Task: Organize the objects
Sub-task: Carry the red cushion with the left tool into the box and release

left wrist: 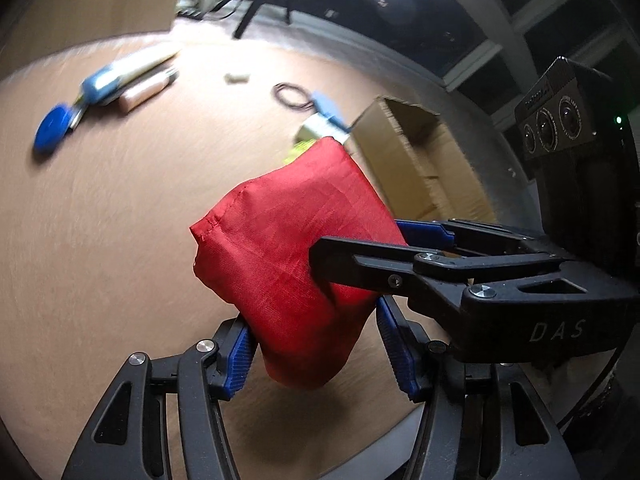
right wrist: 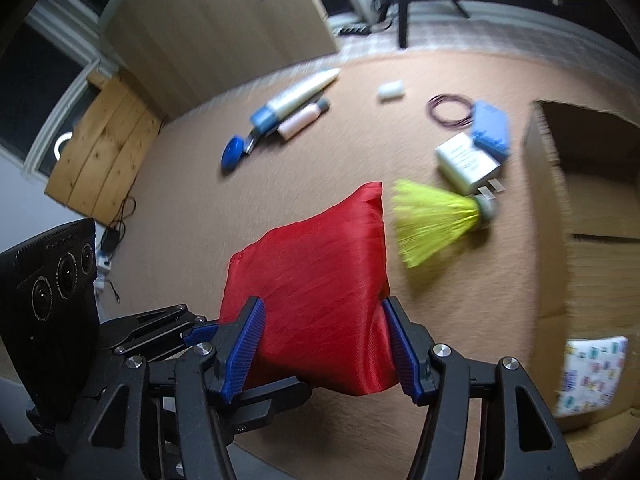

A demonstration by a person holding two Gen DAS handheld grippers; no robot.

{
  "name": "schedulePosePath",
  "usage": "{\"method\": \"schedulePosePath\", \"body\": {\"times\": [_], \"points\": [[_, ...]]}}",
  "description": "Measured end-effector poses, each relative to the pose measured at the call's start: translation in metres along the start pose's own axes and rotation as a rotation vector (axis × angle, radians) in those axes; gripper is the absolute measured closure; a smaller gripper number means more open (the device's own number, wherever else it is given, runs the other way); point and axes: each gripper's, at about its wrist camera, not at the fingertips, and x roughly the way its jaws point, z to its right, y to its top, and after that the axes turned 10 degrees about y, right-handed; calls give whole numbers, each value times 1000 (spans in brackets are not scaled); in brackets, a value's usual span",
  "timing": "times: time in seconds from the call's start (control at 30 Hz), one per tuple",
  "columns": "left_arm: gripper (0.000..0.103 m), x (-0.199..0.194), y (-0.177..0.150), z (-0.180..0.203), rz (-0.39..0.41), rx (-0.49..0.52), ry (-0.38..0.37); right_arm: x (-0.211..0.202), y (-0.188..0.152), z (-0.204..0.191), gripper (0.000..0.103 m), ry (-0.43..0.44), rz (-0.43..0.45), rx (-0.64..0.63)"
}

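A red fabric pouch [right wrist: 320, 300] hangs above the tan surface [left wrist: 100, 220], clamped by the jaws of both the left gripper [left wrist: 316, 350] and the right gripper [right wrist: 324, 344], its long axis pointing away. Nearby, an open cardboard box [right wrist: 544, 208] holds a patterned packet [right wrist: 592, 376].
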Motion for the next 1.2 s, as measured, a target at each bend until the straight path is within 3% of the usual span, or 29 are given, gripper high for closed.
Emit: {"method": "schedulePosePath", "body": {"times": [0.27,0.67,1.2], "points": [[42,-2,24,58,30,108,-39,-55,-5,29,47,-41,111,51],[42,26,54,146,30,244,-91,-118,-15,88,47,-100,226,157],[45,51,72,203,33,315,-88,-143,-22,136,47,-142,269,235]]}}
